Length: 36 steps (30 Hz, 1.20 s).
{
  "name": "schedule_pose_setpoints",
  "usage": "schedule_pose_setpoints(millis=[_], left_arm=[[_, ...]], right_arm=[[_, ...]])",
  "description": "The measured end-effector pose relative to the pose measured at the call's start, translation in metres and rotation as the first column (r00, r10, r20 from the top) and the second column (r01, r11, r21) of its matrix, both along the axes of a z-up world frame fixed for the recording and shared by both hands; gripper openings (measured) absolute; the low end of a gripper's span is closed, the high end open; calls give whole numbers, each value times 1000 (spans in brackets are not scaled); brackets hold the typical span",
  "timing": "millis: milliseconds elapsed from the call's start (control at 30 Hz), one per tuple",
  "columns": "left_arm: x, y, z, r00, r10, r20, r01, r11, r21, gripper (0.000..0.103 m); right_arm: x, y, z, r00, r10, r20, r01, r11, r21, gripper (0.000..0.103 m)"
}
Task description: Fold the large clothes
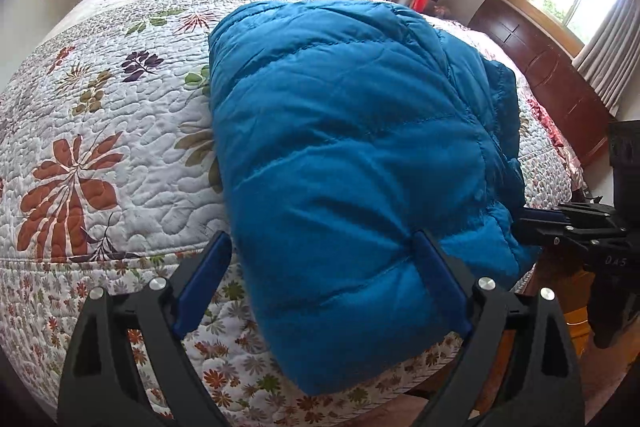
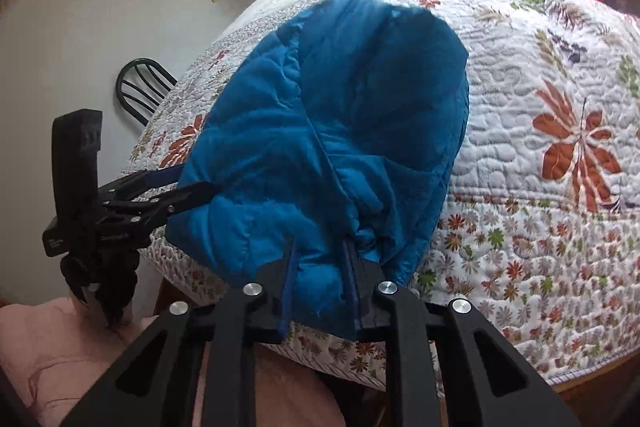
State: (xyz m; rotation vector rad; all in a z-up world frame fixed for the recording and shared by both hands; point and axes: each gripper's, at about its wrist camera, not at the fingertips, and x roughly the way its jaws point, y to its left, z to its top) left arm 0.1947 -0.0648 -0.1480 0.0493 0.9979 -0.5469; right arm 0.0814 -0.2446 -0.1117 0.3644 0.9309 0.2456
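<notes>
In my left wrist view the floral quilt (image 1: 112, 99) fills the left half of the frame, and the blue puffer jacket (image 1: 344, 131) lies on it from upper centre down to the lower centre, already bundled into a thick folded block. Its long axis runs away from me, up the frame toward the windows, and its near end hangs over the bed's edge. My left gripper (image 1: 320, 283) sits at that near end with its jaws spread wide: the left finger is off the jacket's left side over the quilt, and the right finger presses into the padding from above. So it is open, pushing or steadying, not pinching. At the right edge of that frame the right gripper (image 1: 532, 223) bites the jacket's right side.

In my right wrist view the left gripper (image 2: 192, 193) pokes in from the left edge against the bundle's side. In the centre the jacket (image 2: 332, 131) rises away up the frame. At the lower centre my right gripper (image 2: 320, 267) is nearly closed, clamped on a gathered wad of the near hem.

Both tools sit at the near end. I see no containers anywhere; I judge the next move is sliding or squaring the bundle.
</notes>
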Motion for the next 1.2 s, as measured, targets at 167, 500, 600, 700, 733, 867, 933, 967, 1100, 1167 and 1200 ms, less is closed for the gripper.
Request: schedule_pose_setpoints(millis=[167,500,600,700,733,867,933,967,1100,1167,1200], left_arm=[[2,0,-10,1000,1,4,-1,1000,-3,96],[1,1,-11,1000,18,8,-18,1000,-10,97],[-4,1,-1,999,20,38,-20,1000,4,96],[-7,1,10,998,17,60,-17,1000,2,96],[-6,1,13,998,15,65,-14,1000,-2,96],[0,-3,24,995,16,94,-16,1000,-3,96],[5,-6,28,995,14,95,-13,1000,-7,96],[9,-8,29,995,13,95,-12,1000,-7,96],[37,-17,38,998,5,66,-3,1000,-30,96],[55,-25,41,999,6,33,-5,999,-37,96],[63,-28,41,1000,0,9,0,999,-45,96]], right_arm=[[3,-9,-24,999,-8,36,6,998,63,17],[0,-9,-20,998,-18,61,14,998,55,16],[0,-2,0,997,-5,73,4,1000,10,19],[-2,-1,26,993,7,118,-5,1000,-17,20],[-3,-2,34,991,8,136,-4,1000,-24,20],[11,-11,60,980,-25,198,38,997,-63,28],[25,-17,68,977,-41,211,58,995,-77,28],[34,-20,69,977,-45,210,62,995,-74,28],[72,-31,68,982,-57,179,67,997,-48,28],[85,-36,67,984,-58,167,67,996,-51,28],[90,-38,66,985,-64,159,74,996,-56,27]])
